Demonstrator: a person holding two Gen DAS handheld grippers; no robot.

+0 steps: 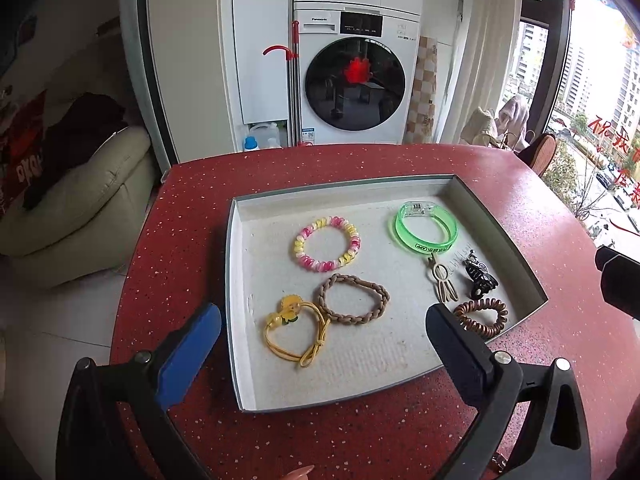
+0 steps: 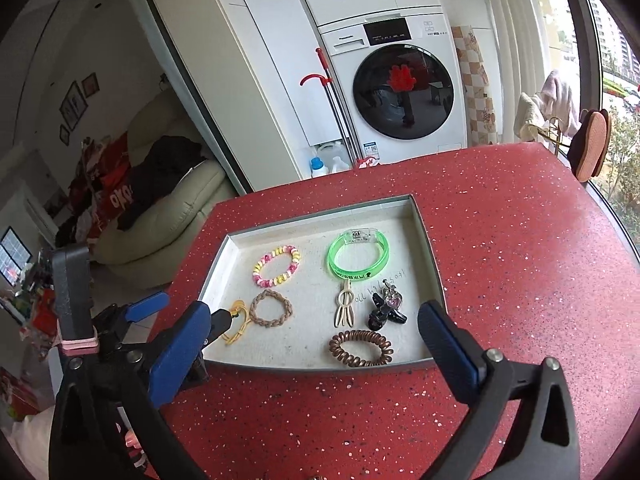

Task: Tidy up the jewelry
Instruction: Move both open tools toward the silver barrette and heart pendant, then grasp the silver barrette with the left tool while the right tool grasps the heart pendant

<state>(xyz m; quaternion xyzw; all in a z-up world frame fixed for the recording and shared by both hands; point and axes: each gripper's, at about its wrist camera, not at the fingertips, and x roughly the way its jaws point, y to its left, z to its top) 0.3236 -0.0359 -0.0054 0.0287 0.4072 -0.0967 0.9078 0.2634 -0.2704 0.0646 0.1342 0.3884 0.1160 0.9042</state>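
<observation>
so there's a shallow grey tray [image 1: 240, 280] sitting on the red speckled desk [image 1: 192, 216], closer to the far edge than the near one, and all the jewelry is already in it. pink and yellow bead bracelet [image 1: 327, 243] is toward the tray's far left, green bangle [image 1: 425, 228] toward the far right. in the middle there's a brown braided band [image 1: 352, 299], and a yellow hair tie [image 1: 295, 330] with a little flower charm just touching it on the near-left side. on the right side: a cream clip [image 1: 443, 282] just below the bangle, a black hair claw clip [image 1: 480, 278] beside that, and a brown coil hair tie [image 2: 360, 347] right at the tray's near right corner.

left claw [image 1: 324, 334] is wide open, hanging over the near edge of the tray, holding nothing. right claw [image 2: 314, 330] is wide open too (also empty), hovering over the tray's near edge, with the coil tie between its blue fingers [image 2: 448, 352] from its own camera.
</observation>
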